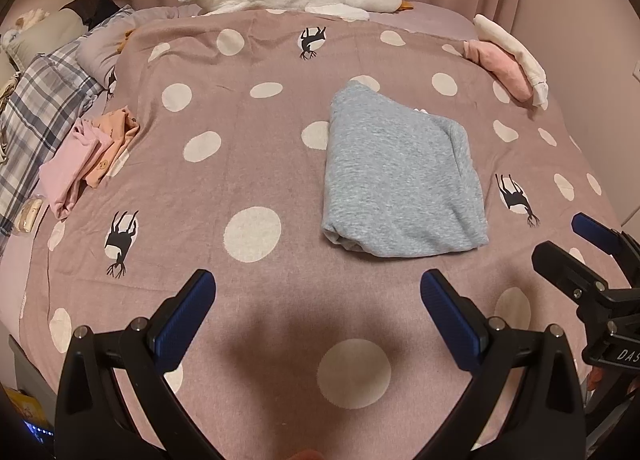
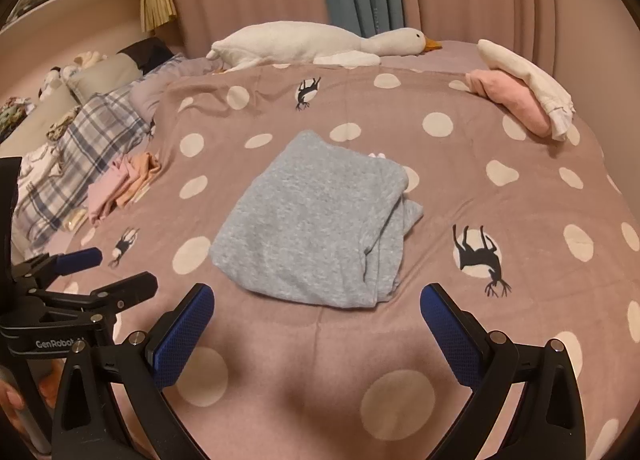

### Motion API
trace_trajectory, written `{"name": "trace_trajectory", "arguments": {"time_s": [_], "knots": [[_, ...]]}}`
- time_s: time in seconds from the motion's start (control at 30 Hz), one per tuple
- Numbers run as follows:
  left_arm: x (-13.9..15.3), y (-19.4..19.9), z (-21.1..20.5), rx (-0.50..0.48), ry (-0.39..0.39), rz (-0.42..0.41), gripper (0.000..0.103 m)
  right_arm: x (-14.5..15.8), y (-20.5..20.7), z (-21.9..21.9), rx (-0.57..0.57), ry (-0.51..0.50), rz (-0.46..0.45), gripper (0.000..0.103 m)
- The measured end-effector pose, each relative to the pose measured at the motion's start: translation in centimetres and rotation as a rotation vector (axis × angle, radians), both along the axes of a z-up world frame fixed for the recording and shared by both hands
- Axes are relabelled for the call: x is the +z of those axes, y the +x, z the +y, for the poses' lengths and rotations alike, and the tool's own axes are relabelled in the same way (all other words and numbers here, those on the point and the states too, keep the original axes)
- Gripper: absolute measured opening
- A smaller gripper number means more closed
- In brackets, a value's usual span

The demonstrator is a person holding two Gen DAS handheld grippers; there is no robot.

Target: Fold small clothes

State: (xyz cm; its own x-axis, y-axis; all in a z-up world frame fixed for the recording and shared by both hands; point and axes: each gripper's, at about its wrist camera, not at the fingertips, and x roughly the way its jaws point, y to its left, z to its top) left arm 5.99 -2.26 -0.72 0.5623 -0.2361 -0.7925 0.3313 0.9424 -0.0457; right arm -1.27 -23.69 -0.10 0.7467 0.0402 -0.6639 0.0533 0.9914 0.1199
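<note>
Both pairs of blue-padded fingers are spread wide with nothing between them. My left gripper (image 1: 318, 314) hovers over the bedspread (image 1: 248, 180) near the bed's front edge, and my right gripper (image 2: 316, 324) hangs beside it, likewise empty. Just beyond the right fingertips lies the grey garment (image 2: 316, 216), folded into a compact block at the middle of the bed, its thick fold edges turned toward the right side. I judge that fold finished, hence the empty grippers. Folded pink and peach clothes (image 1: 86, 158) sit stacked at the left edge, probably the done pile. Another pink and cream bundle (image 2: 524, 96) waits near the far right corner.
</note>
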Motion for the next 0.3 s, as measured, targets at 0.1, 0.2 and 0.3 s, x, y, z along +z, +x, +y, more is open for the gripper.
{"name": "trace_trajectory", "arguments": {"time_s": [0.1,0.2,0.3], "knots": [[0.03,0.04,-0.06,0.001,0.003,-0.003,0.103,0.0,0.06,-0.09,0.002,0.001,-0.001,0.102],[0.09,0.06,-0.12,0.003,0.0,-0.006,0.103,0.0,0.1,-0.13,0.001,0.004,-0.001,0.102],[0.1,0.06,-0.07,0.003,0.001,-0.007,0.103,0.01,0.14,-0.17,0.0,0.006,-0.002,0.102]]}}
